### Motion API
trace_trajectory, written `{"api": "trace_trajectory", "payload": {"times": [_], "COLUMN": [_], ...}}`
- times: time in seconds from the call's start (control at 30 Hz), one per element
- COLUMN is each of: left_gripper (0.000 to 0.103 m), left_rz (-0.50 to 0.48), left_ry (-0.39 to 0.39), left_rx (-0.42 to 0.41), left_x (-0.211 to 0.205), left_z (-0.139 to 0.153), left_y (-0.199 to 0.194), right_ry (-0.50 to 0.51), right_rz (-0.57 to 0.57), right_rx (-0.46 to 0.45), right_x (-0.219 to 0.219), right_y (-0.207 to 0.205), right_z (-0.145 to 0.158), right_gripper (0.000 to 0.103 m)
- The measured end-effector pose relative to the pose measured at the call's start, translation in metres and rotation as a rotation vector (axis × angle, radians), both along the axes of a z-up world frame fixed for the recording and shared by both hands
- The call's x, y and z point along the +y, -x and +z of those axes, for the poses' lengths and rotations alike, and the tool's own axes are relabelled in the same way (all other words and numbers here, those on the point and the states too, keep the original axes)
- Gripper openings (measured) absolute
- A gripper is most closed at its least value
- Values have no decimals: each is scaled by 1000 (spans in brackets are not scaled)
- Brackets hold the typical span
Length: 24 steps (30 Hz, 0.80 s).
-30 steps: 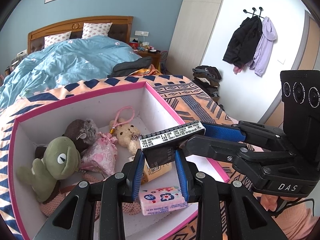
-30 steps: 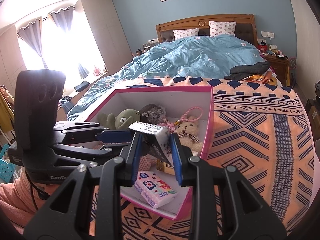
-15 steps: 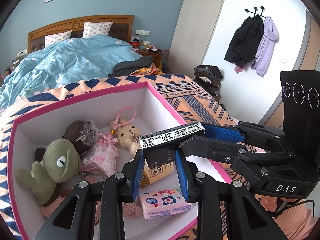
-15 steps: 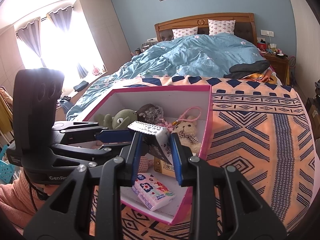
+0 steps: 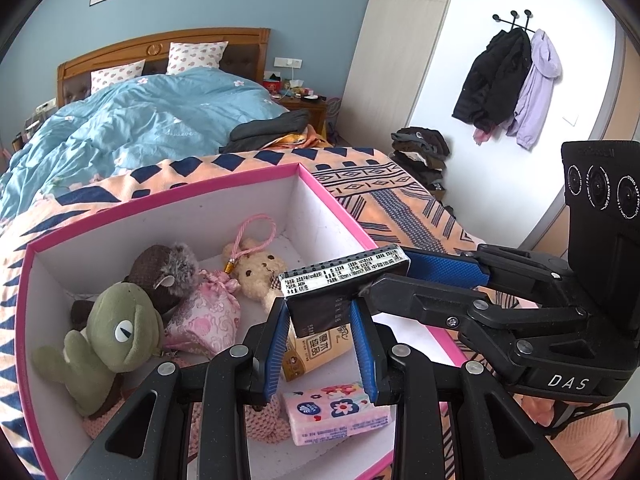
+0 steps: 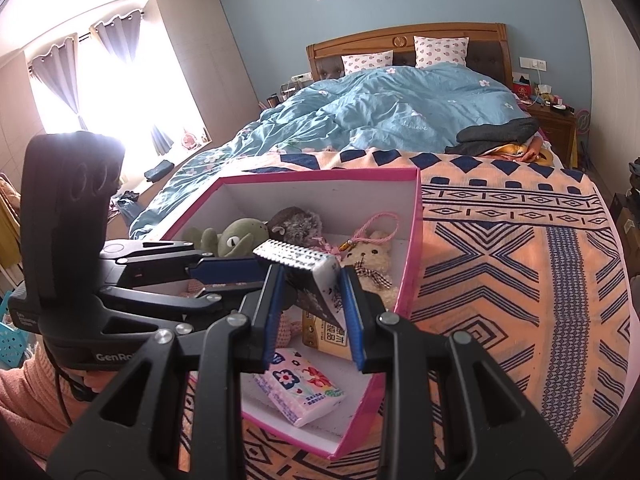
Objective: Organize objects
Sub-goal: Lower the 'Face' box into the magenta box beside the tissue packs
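A black tissue packet (image 5: 320, 312) with a white printed label hangs above the pink-rimmed white box (image 5: 160, 204). My left gripper (image 5: 320, 320) is shut on its near end. My right gripper (image 5: 384, 276) reaches in from the right and is shut on the other end. In the right wrist view the same packet (image 6: 304, 260) sits between the right gripper (image 6: 314, 300) pads, with the left gripper (image 6: 248, 276) coming in from the left, over the box (image 6: 320, 174). A pink floral tissue pack (image 5: 336, 408) and a yellow tissue pack (image 5: 316, 348) lie in the box below.
The box stands on a patterned orange blanket (image 6: 500, 280) at the foot of a bed with a blue duvet (image 6: 380, 112). It also holds a green frog plush (image 5: 108, 344), a brown plush (image 5: 164, 272), a pink pouch (image 5: 204, 316) and a bear keychain (image 5: 256, 276). A person's pink sleeve (image 6: 24, 400) shows lower left.
Both grippers keep their hold on the packet. In the right wrist view the box has slid slightly lower and to the left.
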<state>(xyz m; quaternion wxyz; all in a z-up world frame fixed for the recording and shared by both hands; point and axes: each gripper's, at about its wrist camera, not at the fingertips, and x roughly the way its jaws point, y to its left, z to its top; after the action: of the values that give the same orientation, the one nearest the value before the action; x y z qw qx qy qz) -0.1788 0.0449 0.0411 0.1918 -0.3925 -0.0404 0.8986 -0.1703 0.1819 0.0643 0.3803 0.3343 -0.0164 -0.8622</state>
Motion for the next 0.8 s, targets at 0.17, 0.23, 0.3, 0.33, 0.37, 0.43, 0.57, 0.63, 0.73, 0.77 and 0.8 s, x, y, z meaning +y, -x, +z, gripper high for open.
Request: {"api": "trace_trajectory", "payload": {"times": [0.17, 0.23, 0.3, 0.33, 0.37, 0.43, 0.57, 0.63, 0.73, 0.77, 0.8], "left_gripper": [30, 30, 30, 30, 30, 30, 30, 30, 30, 30, 30], "left_rz": [3, 5, 10, 14, 15, 22, 34, 45, 54, 59, 65], "left_ry": [3, 6, 6, 9, 12, 18, 10, 2, -7, -7, -6], "left_rx": [-5, -10, -20, -25, -27, -38, -76, -99, -134, -143, -148], "left_x": [-2, -2, -5, -4, -3, -3, -3, -5, -6, -5, -5], "left_z": [-1, -3, -5, -5, -6, -7, -11, -14, -18, -19, -20], "left_y": [3, 5, 8, 9, 11, 13, 20, 23, 27, 29, 30], "right_ry": [-5, -7, -10, -12, -15, -19, -29, -36, -47, -48, -49], "right_rz": [-5, -6, -8, -9, -10, -12, -12, -15, -18, -20, -25], "right_rx": [-2, -5, -8, -9, -14, -18, -33, -48, -59, -63, -67], "right_x": [-1, -2, -3, -3, -4, -5, -8, -10, -12, -12, -13], "right_y": [3, 4, 6, 7, 9, 12, 18, 22, 25, 27, 28], "right_z": [-1, -2, -3, -3, -4, -6, -9, -12, -16, -18, -19], "right_gripper": [32, 32, 32, 32, 32, 32, 32, 32, 32, 32, 32]}}
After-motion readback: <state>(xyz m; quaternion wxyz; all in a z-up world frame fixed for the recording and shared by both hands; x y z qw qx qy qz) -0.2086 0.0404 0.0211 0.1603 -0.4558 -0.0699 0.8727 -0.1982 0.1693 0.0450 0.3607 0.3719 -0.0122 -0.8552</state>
